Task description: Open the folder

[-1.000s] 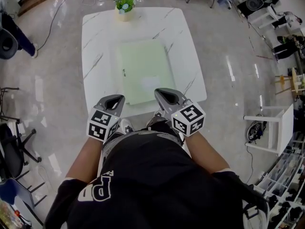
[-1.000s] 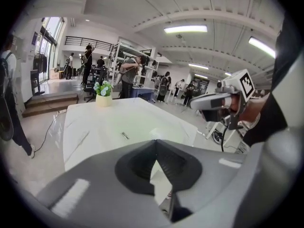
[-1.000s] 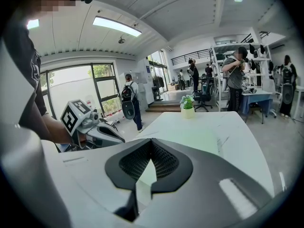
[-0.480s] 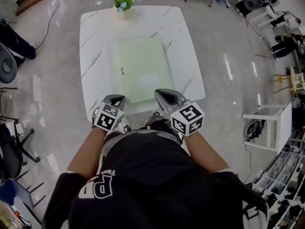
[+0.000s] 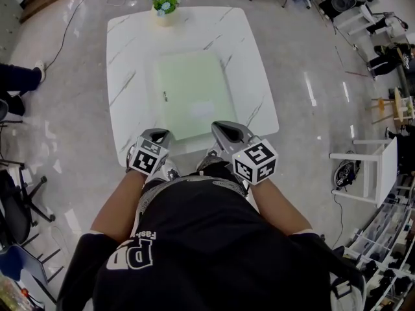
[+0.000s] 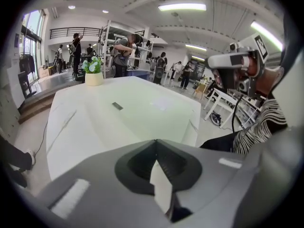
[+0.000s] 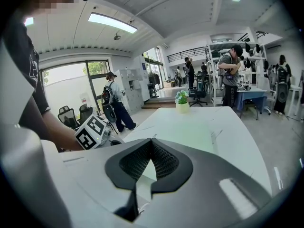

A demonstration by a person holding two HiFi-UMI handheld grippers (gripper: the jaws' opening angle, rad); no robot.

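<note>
A pale green folder [image 5: 193, 94] lies flat and closed in the middle of the white marble table [image 5: 130, 57]. A small dark tab [image 5: 165, 96] sits near its left edge. Both grippers hover at the table's near edge, just short of the folder. My left gripper [image 5: 155, 135] is shut with nothing in it, its tips together [image 6: 156, 140], and it points at the folder [image 6: 137, 110]. My right gripper [image 5: 224, 127] is shut and empty too [image 7: 151, 139], with the folder [image 7: 190, 129] ahead of it. The left gripper's marker cube [image 7: 91, 131] shows in the right gripper view.
A small potted plant [image 5: 163, 2] stands at the table's far edge. A white stool [image 5: 369, 173] is on the floor to the right and dark chairs [image 5: 13, 199] to the left. Cables [image 5: 71, 24] trail behind the table. People stand by shelves in the background [image 6: 126, 51].
My left gripper has sunk and tipped further down at the table's near edge. My right gripper has stayed put. The folder has not moved.
</note>
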